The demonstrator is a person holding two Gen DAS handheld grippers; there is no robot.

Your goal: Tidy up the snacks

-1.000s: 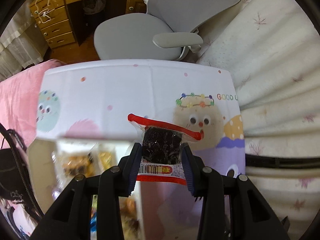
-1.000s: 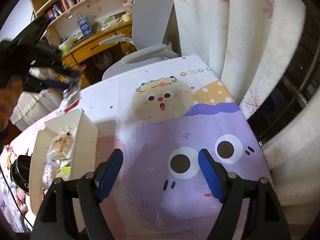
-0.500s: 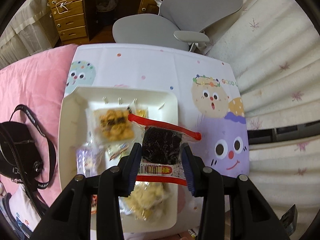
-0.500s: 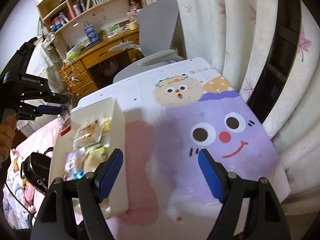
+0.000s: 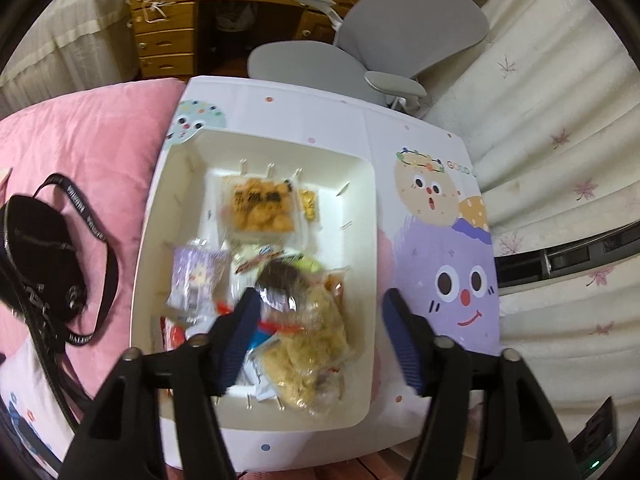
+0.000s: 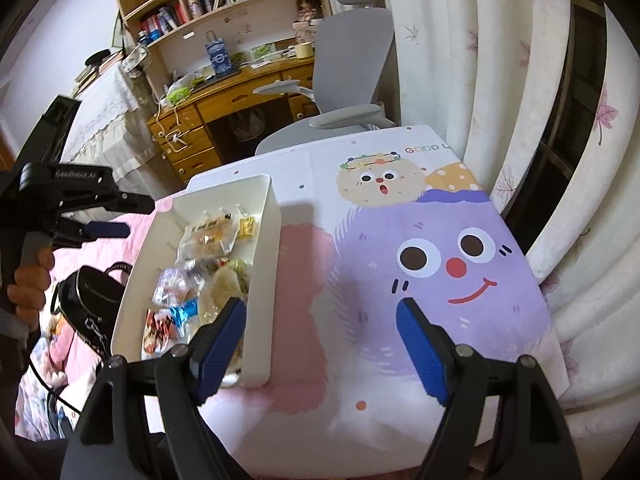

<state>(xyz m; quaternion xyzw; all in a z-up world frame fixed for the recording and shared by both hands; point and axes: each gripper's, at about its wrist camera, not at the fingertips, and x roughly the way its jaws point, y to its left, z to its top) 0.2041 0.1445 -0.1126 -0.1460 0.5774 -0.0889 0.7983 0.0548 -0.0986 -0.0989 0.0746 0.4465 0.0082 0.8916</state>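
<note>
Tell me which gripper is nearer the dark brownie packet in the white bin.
Left. The left gripper hangs directly above the brownie packet in the white bin, jaws just opened, nothing pinched. The right gripper is open beside the bin, over the tablecloth.

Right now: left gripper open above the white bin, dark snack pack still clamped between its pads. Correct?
Not quite. The left gripper is open above the white bin, its jaws just having opened, but nothing is clamped: the left wrist view shows the dark snack pack lying loose among the other snacks in the bin.
</note>
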